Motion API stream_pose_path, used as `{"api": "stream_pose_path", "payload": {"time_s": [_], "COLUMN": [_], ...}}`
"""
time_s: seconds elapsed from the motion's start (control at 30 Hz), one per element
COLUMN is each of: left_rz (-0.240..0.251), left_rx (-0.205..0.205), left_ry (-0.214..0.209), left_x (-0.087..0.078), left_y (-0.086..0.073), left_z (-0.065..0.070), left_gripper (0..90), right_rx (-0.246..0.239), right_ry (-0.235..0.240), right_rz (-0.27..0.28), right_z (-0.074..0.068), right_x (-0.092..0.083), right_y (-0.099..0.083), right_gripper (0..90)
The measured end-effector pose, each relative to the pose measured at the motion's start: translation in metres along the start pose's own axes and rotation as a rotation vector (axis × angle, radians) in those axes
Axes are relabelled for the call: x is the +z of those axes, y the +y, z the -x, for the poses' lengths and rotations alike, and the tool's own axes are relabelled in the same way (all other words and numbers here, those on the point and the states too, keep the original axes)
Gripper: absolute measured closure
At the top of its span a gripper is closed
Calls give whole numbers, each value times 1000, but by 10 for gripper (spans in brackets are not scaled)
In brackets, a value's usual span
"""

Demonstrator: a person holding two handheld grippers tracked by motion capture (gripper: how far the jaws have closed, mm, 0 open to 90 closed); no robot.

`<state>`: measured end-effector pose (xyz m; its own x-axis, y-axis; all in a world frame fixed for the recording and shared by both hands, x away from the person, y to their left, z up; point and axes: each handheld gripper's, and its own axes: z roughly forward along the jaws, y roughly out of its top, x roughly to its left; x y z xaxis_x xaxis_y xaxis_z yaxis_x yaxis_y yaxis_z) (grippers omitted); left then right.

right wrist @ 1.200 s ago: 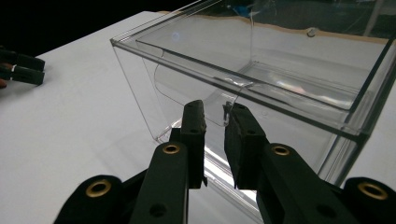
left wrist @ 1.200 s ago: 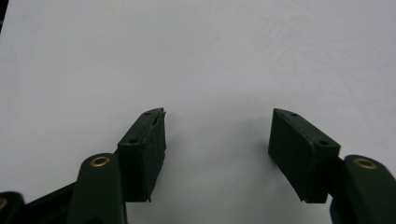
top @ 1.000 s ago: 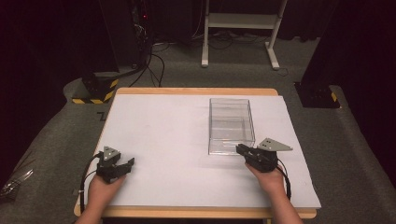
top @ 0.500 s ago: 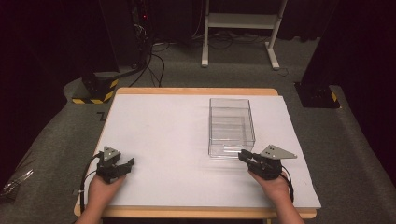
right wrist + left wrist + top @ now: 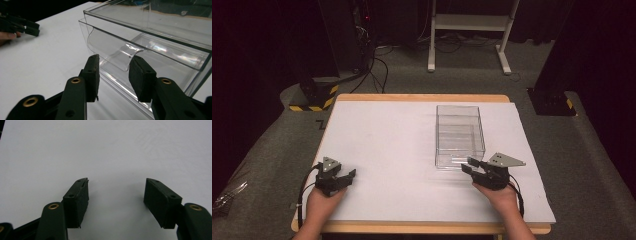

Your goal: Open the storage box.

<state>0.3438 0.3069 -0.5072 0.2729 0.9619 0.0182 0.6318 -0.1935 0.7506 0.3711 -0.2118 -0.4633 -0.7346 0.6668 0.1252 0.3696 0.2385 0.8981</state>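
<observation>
A clear plastic drawer box (image 5: 460,132) stands on the white table (image 5: 397,135), right of the middle. In the right gripper view its drawer (image 5: 150,57) sticks out slightly from the shell, with a curved clear handle (image 5: 112,53) on the front. My right gripper (image 5: 468,167) sits at that front. Its jaws have just been opening and now stand either side of the handle's lower lip (image 5: 115,58) without pressing on it. My left gripper (image 5: 348,176) rests open at the table's front left, with bare table between its pads (image 5: 116,187).
The box is see-through and holds nothing. The table's front wooden edge (image 5: 412,227) lies just behind both hands. Dark floor, cables and a white stand (image 5: 467,30) lie beyond the far edge. The left gripper (image 5: 21,25) appears at the upper left of the right gripper view.
The right gripper's jaws have spread apart at the drawer front, and the gripper has shifted a little toward the table's front edge. The left gripper has not moved.
</observation>
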Motion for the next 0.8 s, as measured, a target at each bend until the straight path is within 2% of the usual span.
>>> {"api": "stream_pose_path", "payload": {"time_s": [0.07, 0.17, 0.27, 0.3, 0.53, 0.73, 0.8], "left_rz": [-2, -2, -2, -2, -3, -3, -2], "left_rx": [2, 2, 2, 3, 2, 1, 2], "left_ry": [0, 0, 0, 0, 0, -1, 0], "left_x": [0, 0, 0, 0, 0, 0, 0], "left_y": [0, 0, 0, 0, 0, 0, 0], "left_z": [0, 0, 0, 0, 0, 0, 0], "left_gripper": [368, 368, 368, 368, 368, 368, 368], "right_rx": [-16, -15, 2, 7, 10, -4, -29], "right_ry": [-10, -4, 9, 20, 39, 60, 71], "right_rz": [-5, 3, 13, 17, 23, 21, 17], "right_z": [-1, -1, 1, 4, 7, 7, 2], "right_x": [1, 2, 3, 3, -1, -5, -7], "right_y": [0, 0, 0, -1, -4, -6, -6], "right_gripper": [618, 653, 688, 730, 779, 804, 813]}}
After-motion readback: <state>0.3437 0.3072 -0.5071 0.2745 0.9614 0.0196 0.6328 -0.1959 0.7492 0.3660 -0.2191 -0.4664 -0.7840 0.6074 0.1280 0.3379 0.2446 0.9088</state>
